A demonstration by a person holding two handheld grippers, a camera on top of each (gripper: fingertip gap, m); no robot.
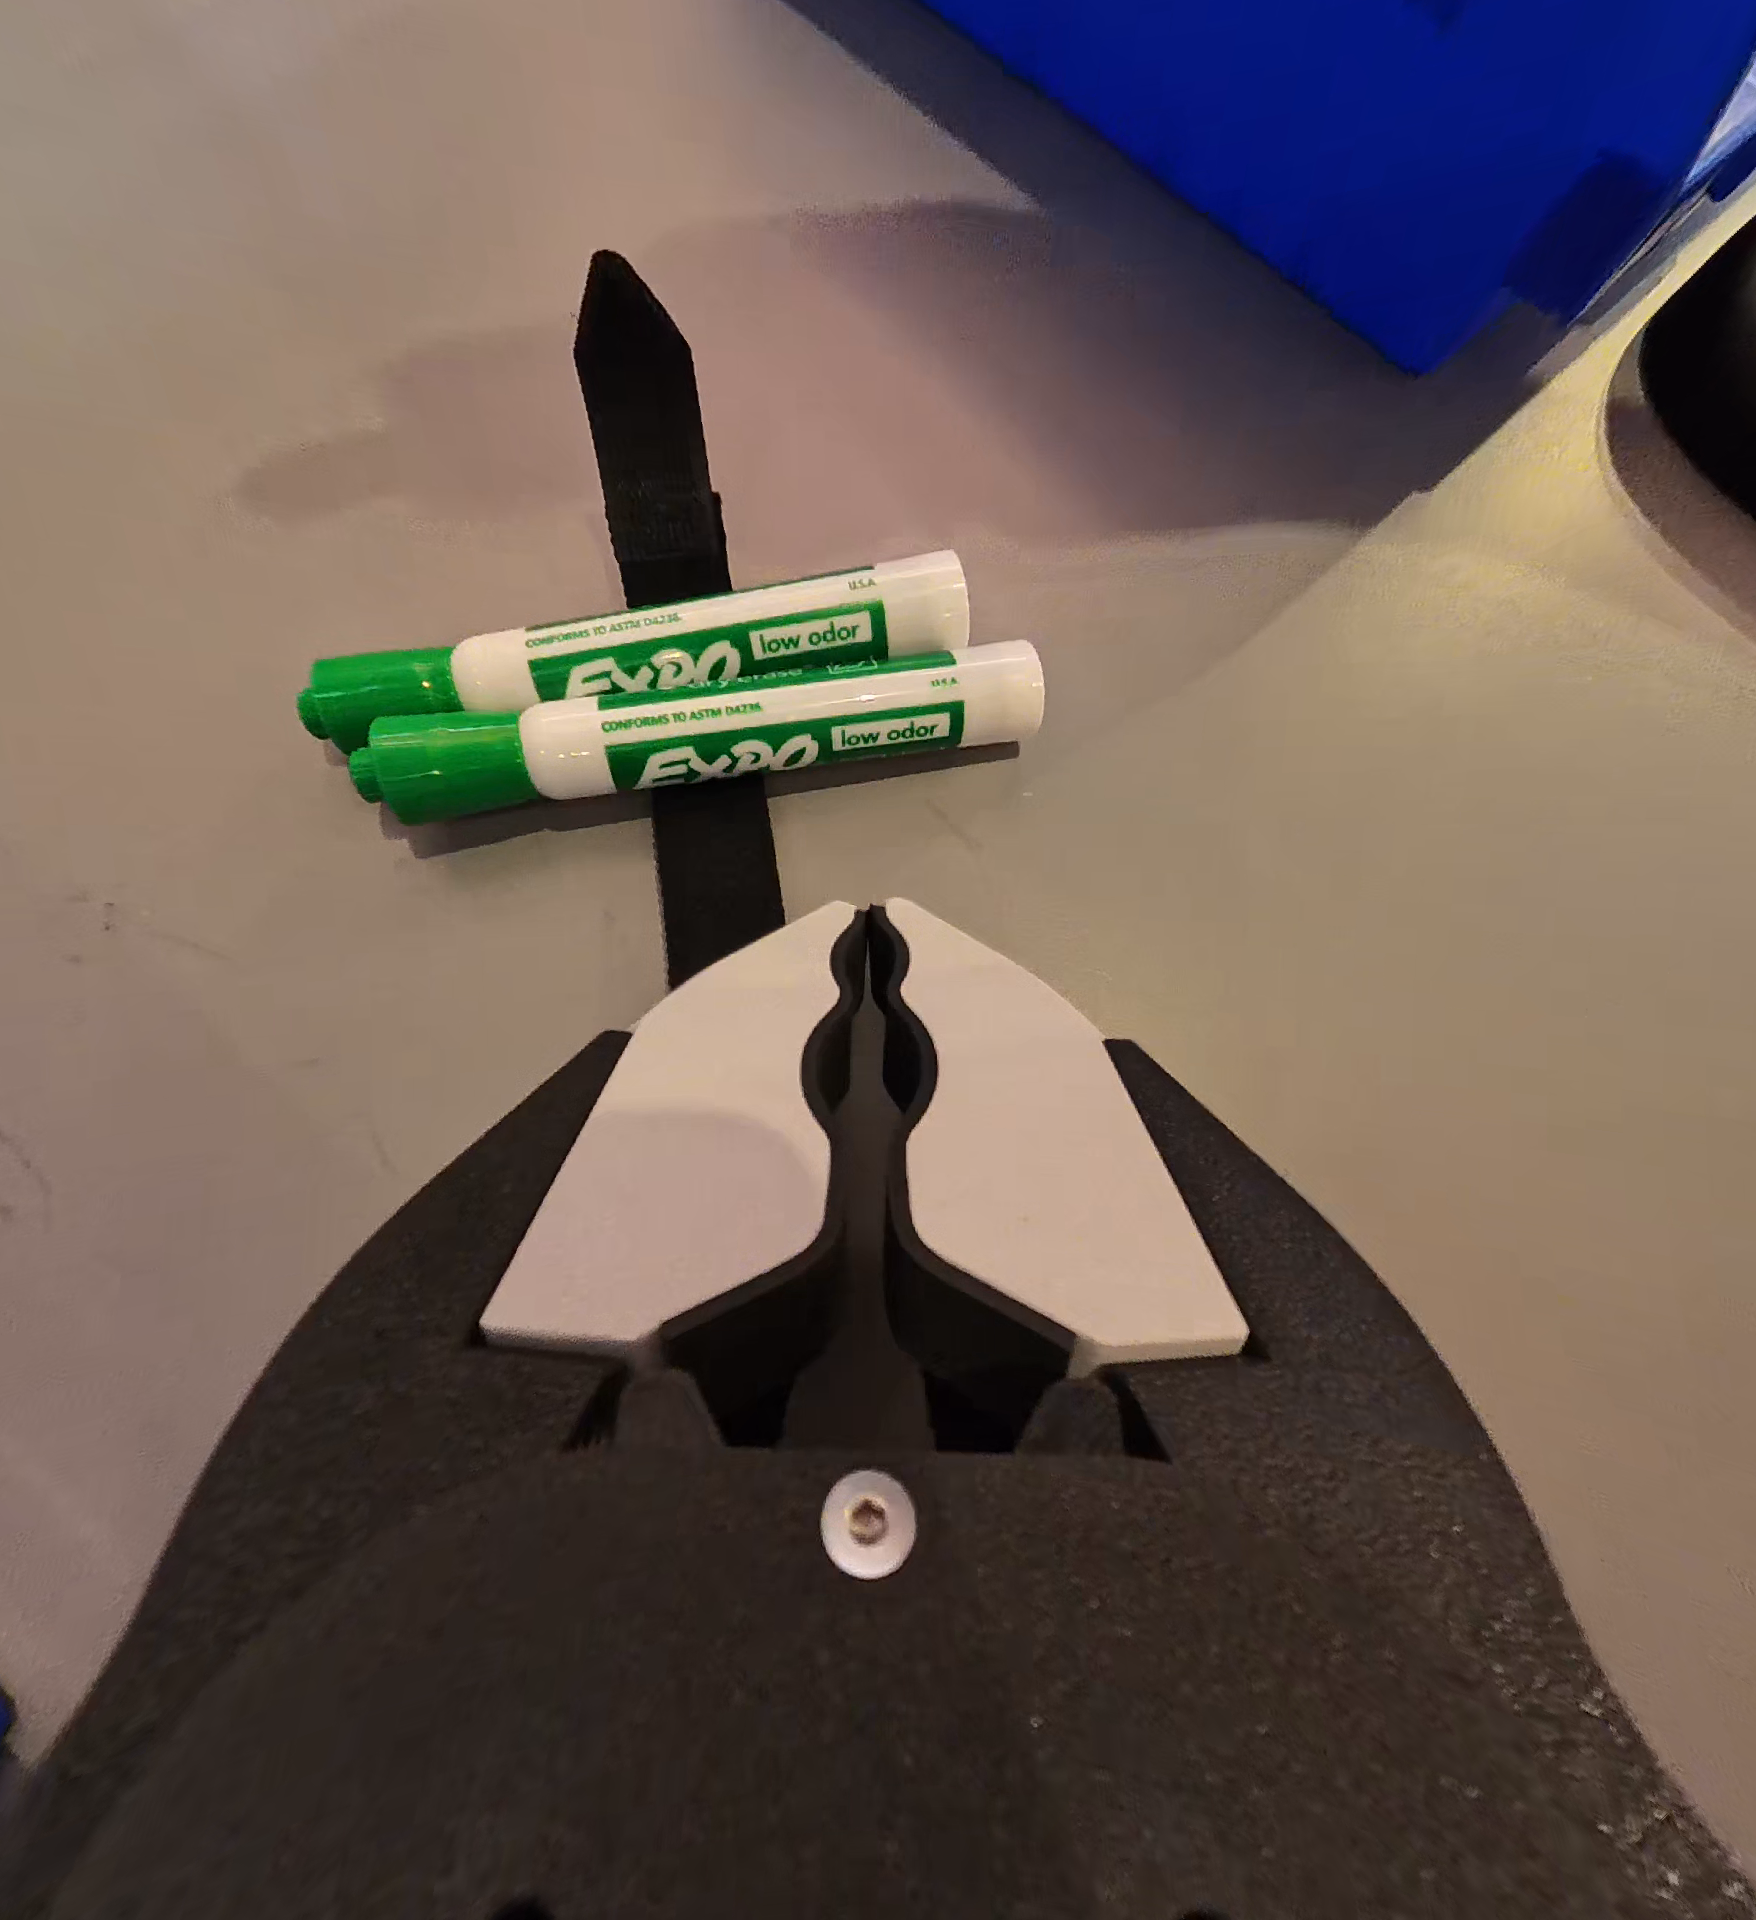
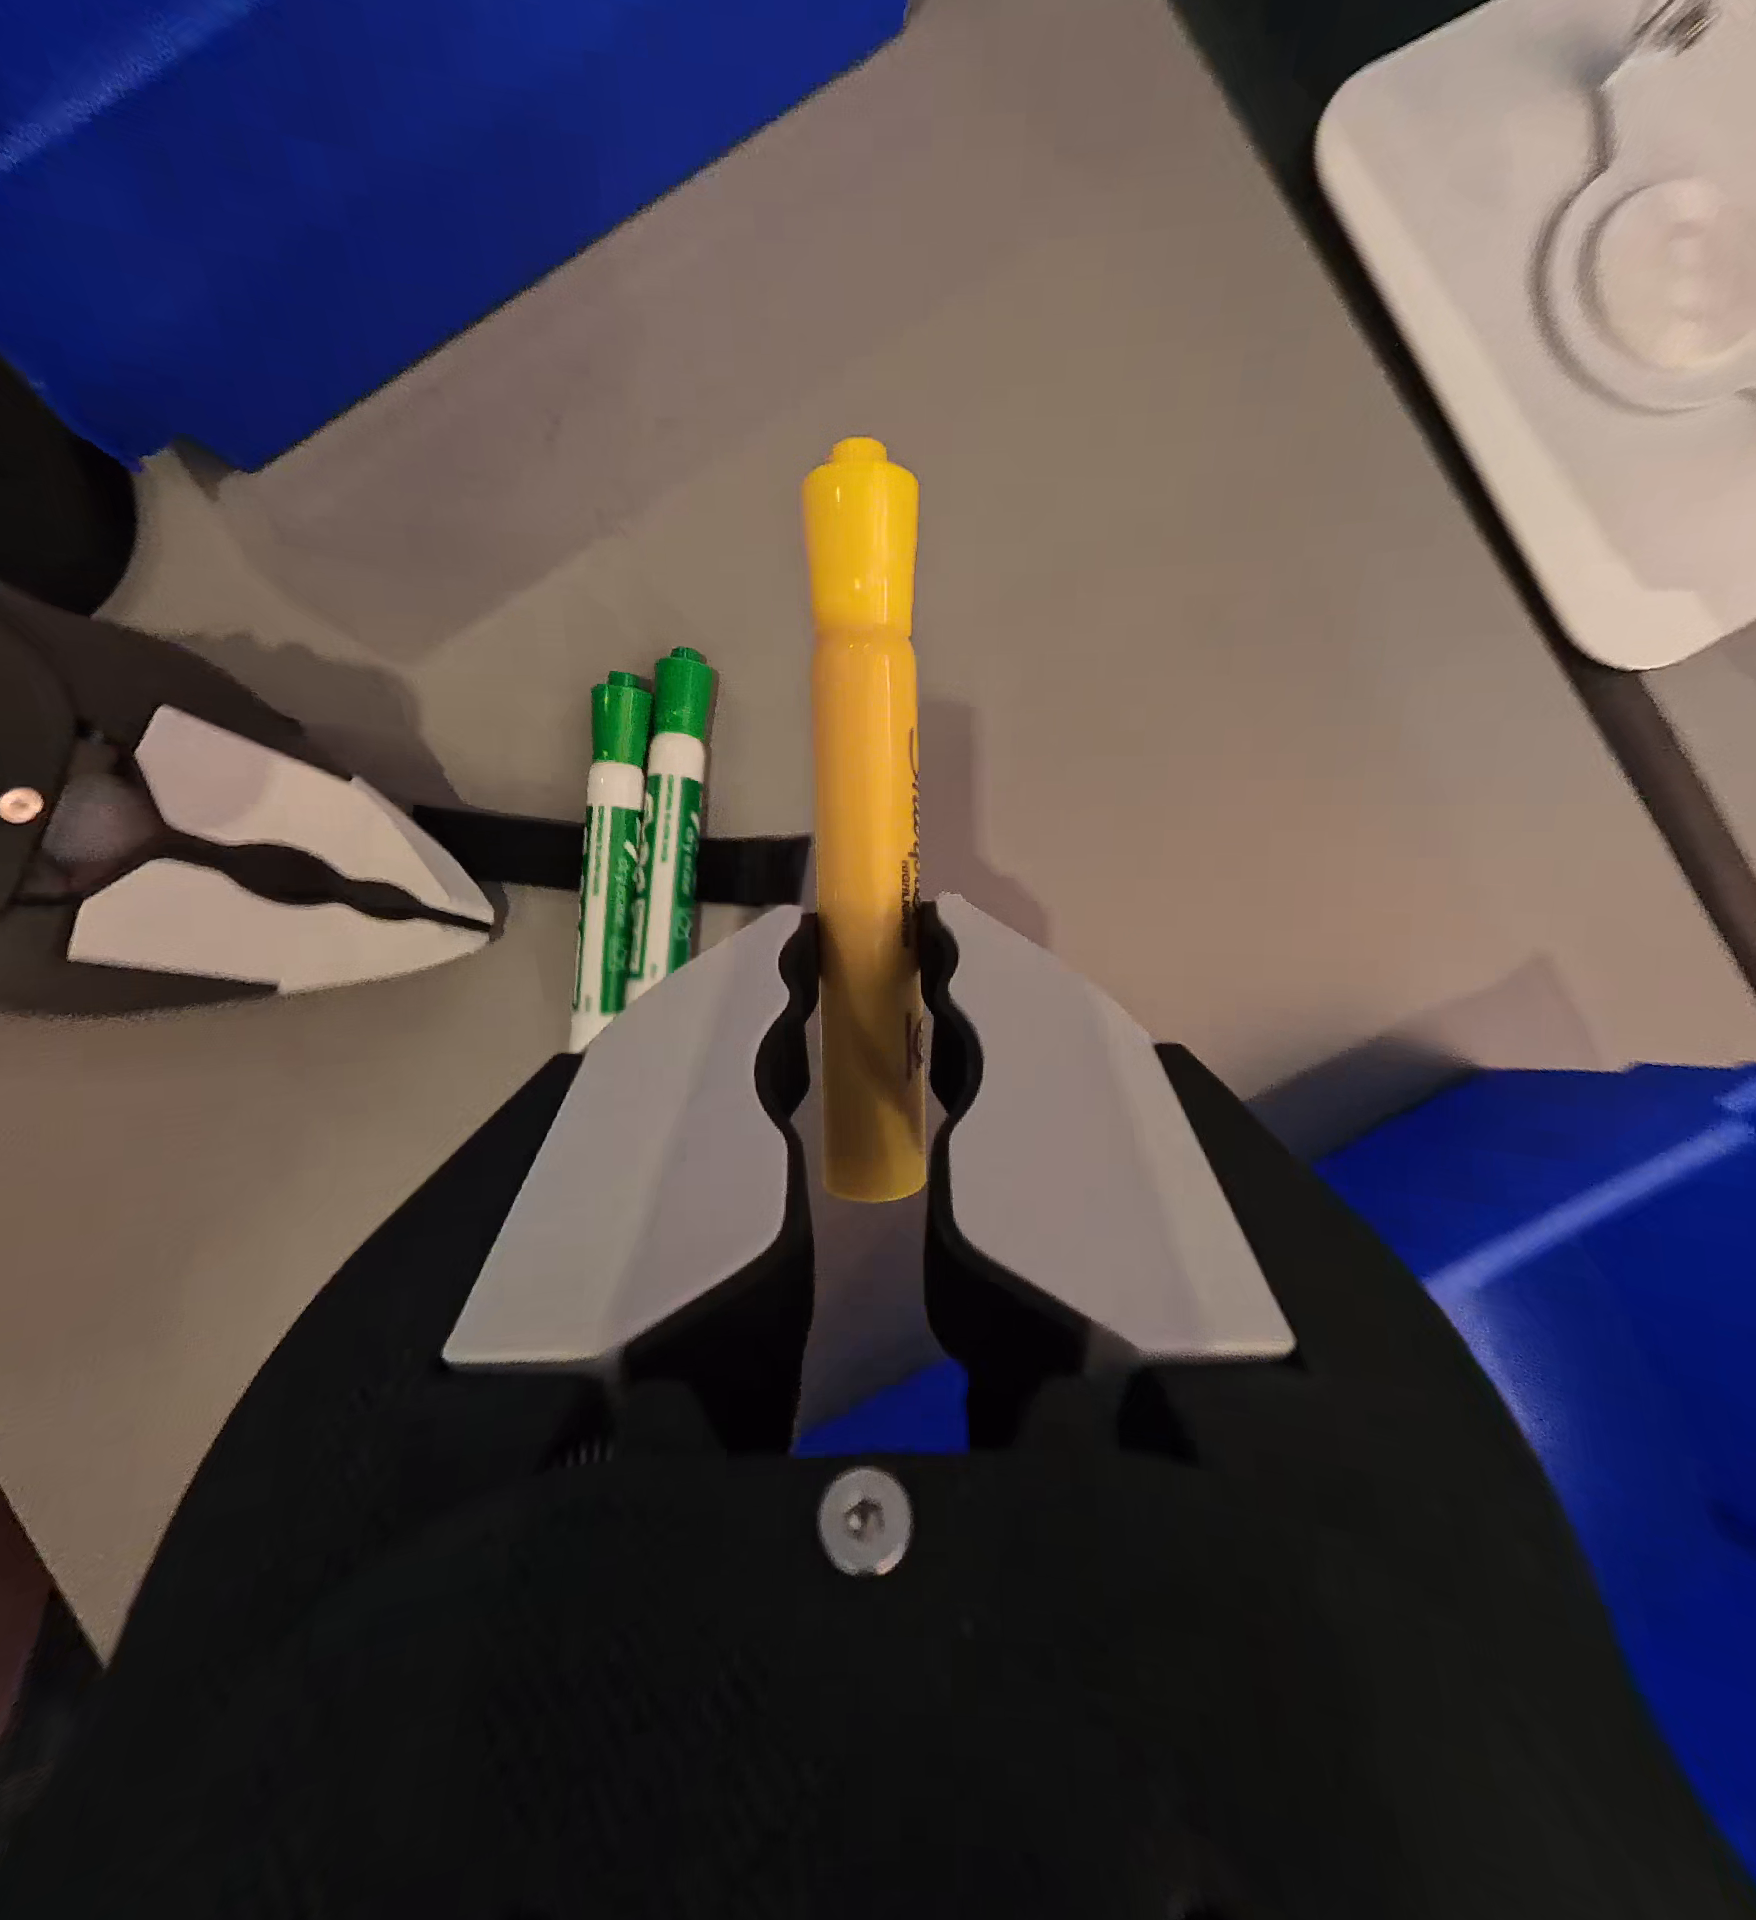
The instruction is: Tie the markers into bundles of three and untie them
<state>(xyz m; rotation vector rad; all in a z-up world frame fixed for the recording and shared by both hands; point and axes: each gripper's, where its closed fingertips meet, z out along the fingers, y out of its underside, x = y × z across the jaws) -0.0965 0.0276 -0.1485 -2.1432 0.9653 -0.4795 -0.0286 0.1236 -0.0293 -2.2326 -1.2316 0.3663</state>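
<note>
In the right wrist view, the left hand-held gripper (image 2: 484, 920) sits mid-left, its smooth grey fingers pressed together at the end of a black woven strap (image 2: 500, 836). Two green-capped markers (image 2: 645, 821) with printed labels lie side by side across the strap on the matte grey table (image 2: 1113, 582). At centre, the right hand-held gripper (image 2: 869, 925) pinches a glossy yellow marker (image 2: 866, 790). Blue bins (image 2: 334, 208) crowd the upper left and lower right.

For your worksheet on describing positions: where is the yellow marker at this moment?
In the right wrist view the yellow marker is clamped between the right tongs, cap pointing away, held above the table just right of the two green markers lying on the black strap.
</note>
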